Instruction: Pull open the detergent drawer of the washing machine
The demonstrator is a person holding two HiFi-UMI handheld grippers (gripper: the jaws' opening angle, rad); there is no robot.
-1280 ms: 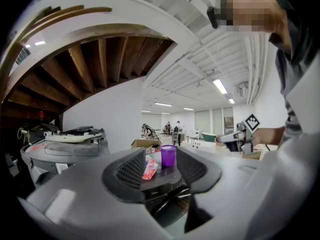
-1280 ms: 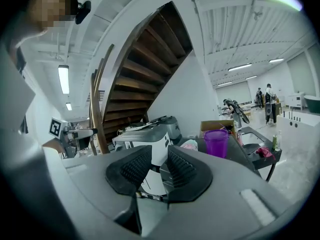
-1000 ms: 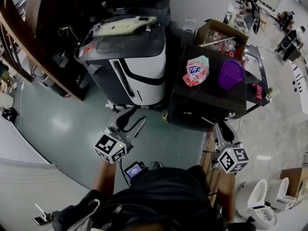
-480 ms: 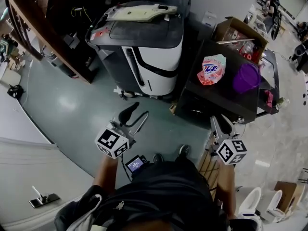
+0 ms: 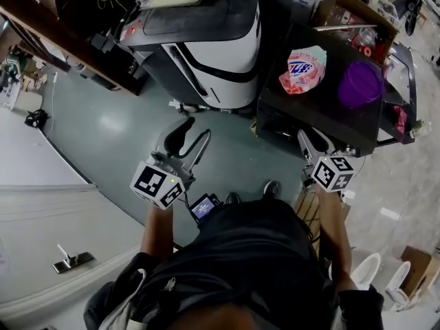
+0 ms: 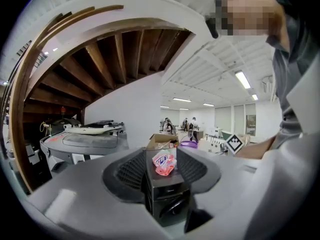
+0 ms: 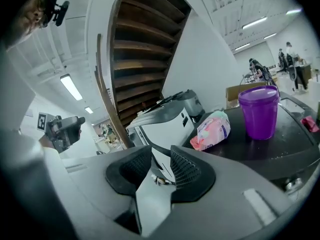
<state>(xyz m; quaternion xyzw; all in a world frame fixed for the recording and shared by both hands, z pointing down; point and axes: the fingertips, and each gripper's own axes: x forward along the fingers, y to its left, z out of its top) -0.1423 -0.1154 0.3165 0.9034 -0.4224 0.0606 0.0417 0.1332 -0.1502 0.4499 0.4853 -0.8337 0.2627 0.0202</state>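
The black washing machine (image 5: 313, 115) stands at the right of the head view, with a pink detergent bag (image 5: 303, 70) and a purple cup (image 5: 359, 84) on its top. I cannot make out its detergent drawer. My right gripper (image 5: 307, 137) is shut and empty, just in front of the machine's near edge. My left gripper (image 5: 194, 130) hangs open over the floor, left of the machine and apart from it. In the left gripper view the machine's front (image 6: 167, 199) and the bag (image 6: 164, 162) show between the jaws. The right gripper view shows the cup (image 7: 258, 111) and bag (image 7: 211, 130) up close.
A larger grey-and-white machine (image 5: 206, 40) stands beyond the left gripper, under a wooden staircase (image 5: 48, 19). A cardboard box (image 5: 344, 12) sits behind the black machine. A cart with red items (image 5: 402, 115) is at its right. White toilets (image 5: 385, 280) stand at the lower right.
Both grippers have come closer to the machines. The right gripper moved most and now sits at the black machine's near edge. The jaws look unchanged.
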